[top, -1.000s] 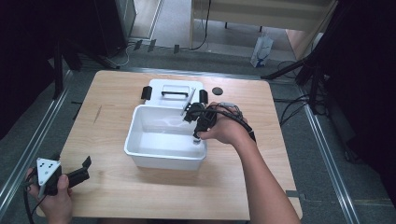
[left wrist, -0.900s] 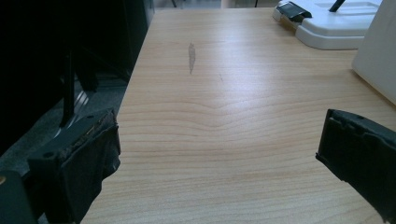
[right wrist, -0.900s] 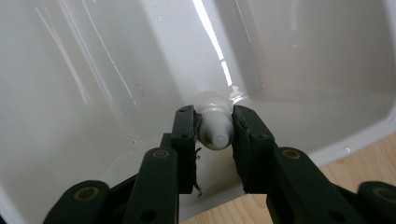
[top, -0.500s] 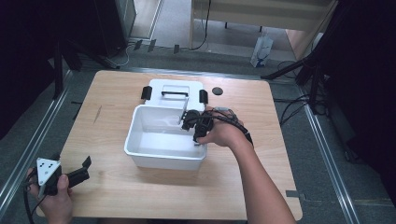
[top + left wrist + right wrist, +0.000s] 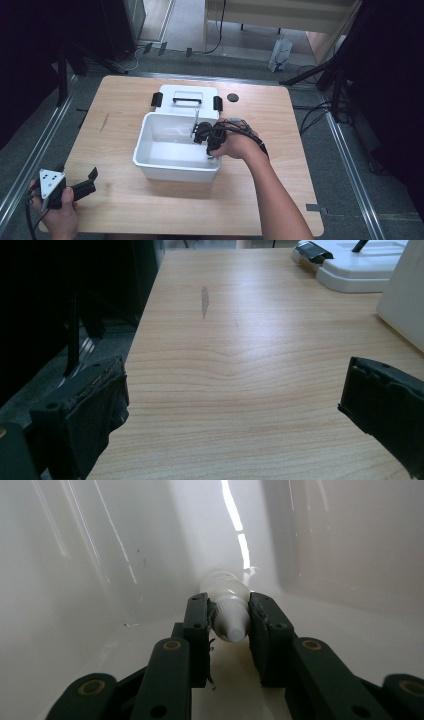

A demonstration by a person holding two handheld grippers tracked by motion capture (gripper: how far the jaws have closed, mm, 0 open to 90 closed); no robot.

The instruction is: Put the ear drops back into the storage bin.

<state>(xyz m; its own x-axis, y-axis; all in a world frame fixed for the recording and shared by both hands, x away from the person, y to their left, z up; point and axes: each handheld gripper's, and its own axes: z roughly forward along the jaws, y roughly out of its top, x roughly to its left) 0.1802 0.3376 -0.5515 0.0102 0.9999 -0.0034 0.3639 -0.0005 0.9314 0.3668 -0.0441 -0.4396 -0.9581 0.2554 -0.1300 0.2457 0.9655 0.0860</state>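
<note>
A lab-like workroom: wooden table (image 5: 150,210) on grey carpet, floor cables (image 5: 320,117), dark stands (image 5: 62,70) around.
</note>
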